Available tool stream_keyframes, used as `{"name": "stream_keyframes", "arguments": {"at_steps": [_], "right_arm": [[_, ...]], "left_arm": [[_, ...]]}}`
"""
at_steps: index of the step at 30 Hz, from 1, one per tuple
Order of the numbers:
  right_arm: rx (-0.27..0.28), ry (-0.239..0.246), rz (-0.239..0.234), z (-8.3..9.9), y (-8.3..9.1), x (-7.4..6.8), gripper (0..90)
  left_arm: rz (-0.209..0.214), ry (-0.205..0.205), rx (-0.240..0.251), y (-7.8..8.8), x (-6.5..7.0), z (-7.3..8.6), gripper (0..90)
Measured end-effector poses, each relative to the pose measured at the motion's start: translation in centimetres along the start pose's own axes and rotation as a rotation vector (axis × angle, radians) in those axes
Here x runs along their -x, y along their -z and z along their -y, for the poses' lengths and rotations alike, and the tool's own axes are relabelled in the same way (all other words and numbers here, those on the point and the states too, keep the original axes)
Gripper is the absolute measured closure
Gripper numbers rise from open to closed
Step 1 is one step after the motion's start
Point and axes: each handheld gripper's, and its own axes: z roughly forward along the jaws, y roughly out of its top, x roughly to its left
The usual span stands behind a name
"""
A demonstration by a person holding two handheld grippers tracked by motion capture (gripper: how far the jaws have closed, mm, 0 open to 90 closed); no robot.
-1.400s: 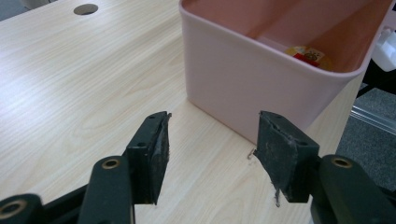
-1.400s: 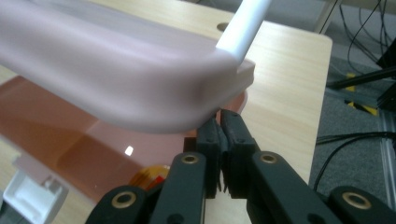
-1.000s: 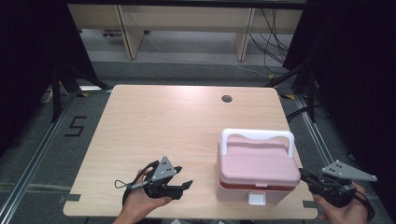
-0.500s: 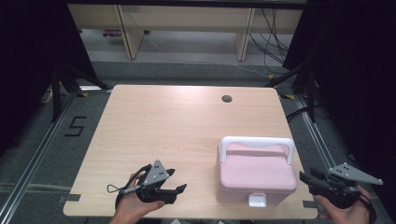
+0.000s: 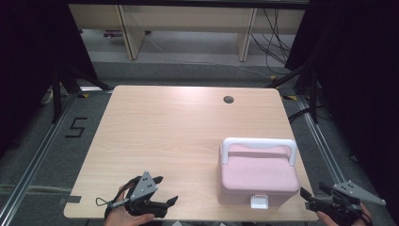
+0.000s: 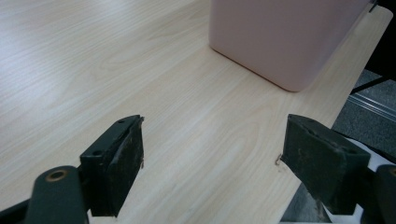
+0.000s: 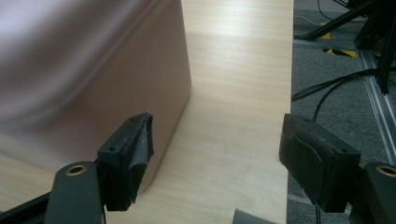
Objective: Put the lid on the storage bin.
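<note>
At the table's near edge, the left gripper (image 5: 162, 192) and right gripper (image 5: 314, 198) have just been opening; both gape wide, holding nothing. Between them sits the pink box (image 5: 258, 175), near right. Far left, floor marking "5" (image 5: 75, 127).

Light wooden table (image 5: 179, 136) with a round cable hole (image 5: 228, 99), grey carpeted floor (image 5: 33, 155) marked with a black numeral 5 (image 5: 76, 127), pale shelving unit (image 5: 188, 23) behind, black curtains (image 5: 33, 61) at both sides, loose cables (image 5: 275, 28), soft overhead light
</note>
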Motion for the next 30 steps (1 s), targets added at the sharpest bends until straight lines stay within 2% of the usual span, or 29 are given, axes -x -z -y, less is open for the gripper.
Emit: {"name": "stream_keyframes", "arguments": {"at_steps": [1, 2, 3, 5, 6, 8, 9, 10, 12, 13, 14, 15, 16, 17, 18, 19, 20, 21, 22, 23, 25, 26, 27, 28, 29, 30], "right_arm": [[-0.006, 0.002, 0.002, 0.3, 0.0, 0.0, 27.1], [-0.017, -0.023, -0.007, 0.5, -0.1, -0.2, 27.1], [-0.014, 0.004, 0.002, 0.8, -0.1, -0.1, 27.1], [-0.023, 0.003, -0.002, 1.3, -0.2, -0.1, 27.1], [-0.026, 0.003, -0.004, 1.5, -0.3, -0.1, 27.1], [-0.049, -0.026, -0.018, 1.9, -0.3, -0.3, 27.1], [-0.045, 0.004, -0.005, 2.1, -0.3, -0.2, 27.1], [-0.049, 0.017, -0.005, 2.3, -0.4, -0.1, 27.1], [-0.057, 0.017, -0.009, 2.6, -0.4, -0.1, 27.1], [-0.061, -0.004, -0.017, 2.7, -0.4, -0.3, 27.1], [-0.075, -0.033, -0.014, 2.8, -0.3, -0.5, 27.1], [-0.059, 0.017, -0.011, 2.8, -0.4, -0.2, 27.1], [-0.060, 0.004, -0.018, 2.9, -0.4, -0.3, 27.1], [-0.054, 0.023, -0.012, 2.9, -0.3, -0.2, 27.1], [-0.058, 0.026, -0.013, 3.0, -0.3, -0.3, 27.0], [-0.070, -0.005, -0.019, 3.1, -0.3, -0.6, 26.8], [-0.061, 0.027, -0.013, 3.2, -0.4, -0.4, 26.6], [-0.065, 0.035, -0.012, 3.3, -0.4, -0.4, 26.5], [-0.071, 0.032, -0.014, 3.4, -0.5, -0.5, 26.4], [-0.074, 0.025, -0.025, 3.5, -0.5, -0.5, 26.3], [-0.076, 0.020, -0.022, 3.6, -0.6, -0.6, 25.7], [-0.091, -0.016, -0.016, 3.7, -0.4, -0.8, 25.5], [-0.077, 0.028, -0.016, 3.8, -0.5, -0.5, 25.4], [-0.075, 0.043, -0.010, 3.9, -0.5, -0.4, 25.2], [-0.077, 0.039, -0.009, 3.9, -0.5, -0.4, 24.6], [-0.091, -0.011, -0.014, 4.0, -0.5, -0.8, 24.0]], "left_arm": [[-0.001, -0.014, -0.011, 0.2, -0.1, 0.2, 19.6], [0.002, -0.007, 0.005, 0.3, 0.1, 0.4, 19.0], [-0.004, -0.007, 0.003, 0.5, 0.2, 0.6, 17.9], [-0.003, -0.005, 0.022, 0.7, 0.3, 1.0, 16.6], [-0.009, -0.030, -0.006, 1.0, 0.1, 1.1, 16.6], [-0.007, -0.023, -0.001, 1.1, 0.3, 1.5, 16.4], [-0.017, -0.045, -0.015, 1.2, 0.2, 1.7, 16.3], [-0.013, -0.014, 0.009, 1.1, 0.5, 1.9, 16.3], [-0.018, -0.019, 0.007, 1.2, 0.7, 2.3, 16.4], [-0.024, -0.041, -0.012, 1.3, 0.6, 2.4, 16.4], [-0.023, -0.045, -0.015, 1.4, 0.7, 2.5, 16.4], [-0.028, -0.028, -0.003, 1.3, 0.9, 2.7, 16.4], [-0.025, -0.028, -0.006, 1.3, 0.9, 2.8, 16.5], [-0.025, -0.043, -0.022, 1.4, 0.9, 2.9, 16.5], [-0.021, -0.040, -0.017, 1.4, 1.0, 3.0, 16.5], [-0.027, -0.042, -0.019, 1.5, 1.1, 3.0, 16.5], [-0.034, -0.043, -0.020, 1.5, 1.2, 3.0, 16.5], [-0.039, -0.078, -0.042, 1.7, 1.0, 3.0, 16.5], [-0.036, -0.052, -0.018, 1.6, 1.2, 3.1, 16.5], [-0.039, -0.068, -0.011, 1.6, 1.2, 3.1, 16.5], [-0.040, -0.074, -0.013, 1.6, 1.2, 3.2, 16.5], [-0.036, -0.074, -0.015, 1.6, 1.2, 3.2, 16.4], [-0.042, -0.088, -0.027, 1.7, 1.2, 3.2, 16.5], [-0.042, -0.091, -0.021, 1.6, 1.2, 3.2, 16.5], [-0.038, -0.071, -0.010, 1.5, 1.4, 3.3, 16.5], [-0.034, -0.067, -0.010, 1.5, 1.4, 3.4, 16.5]]}}
